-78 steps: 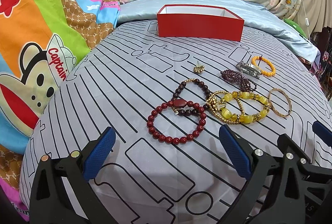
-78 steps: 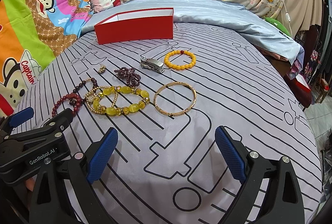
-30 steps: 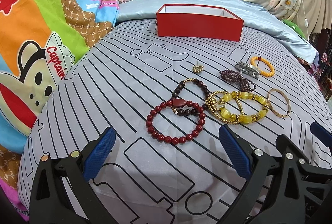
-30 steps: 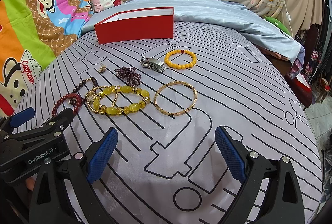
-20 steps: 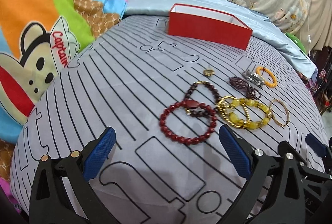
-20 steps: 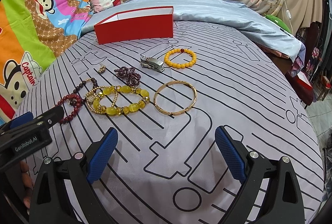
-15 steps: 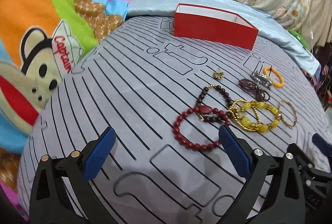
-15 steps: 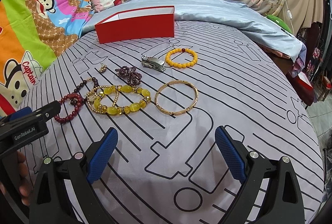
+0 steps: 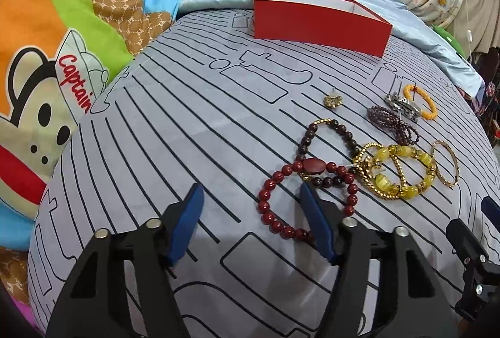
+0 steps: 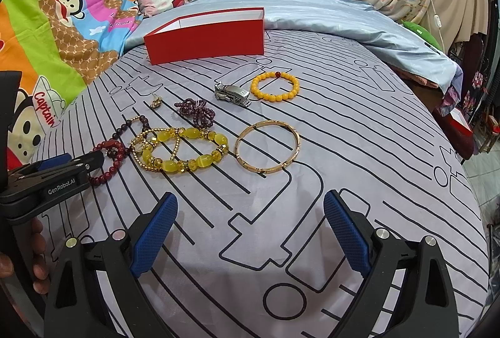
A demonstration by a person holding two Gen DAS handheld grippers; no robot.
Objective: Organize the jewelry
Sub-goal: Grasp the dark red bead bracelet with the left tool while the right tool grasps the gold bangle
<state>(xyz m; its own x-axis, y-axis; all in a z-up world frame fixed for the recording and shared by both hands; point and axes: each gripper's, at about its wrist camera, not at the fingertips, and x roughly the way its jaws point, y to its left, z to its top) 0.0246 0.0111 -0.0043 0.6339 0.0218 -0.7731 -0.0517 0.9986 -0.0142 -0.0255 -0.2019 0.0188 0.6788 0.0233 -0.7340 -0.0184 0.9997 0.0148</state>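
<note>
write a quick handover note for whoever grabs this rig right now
Left claw: jaws closing, nothing pressed yet; one finger sits inside the loop of the red bead bracelet, whose left side lies between the jaws.
Right claw: open, holding nothing, over bare bedsheet.
All jewelry lies on the sheet: yellow bead bracelet, gold bangle, orange bracelet, purple beads, earring, metal clasp.
Red box at the far end; no jewelry seen inside.
Done: nothing. Left: everything.
</note>
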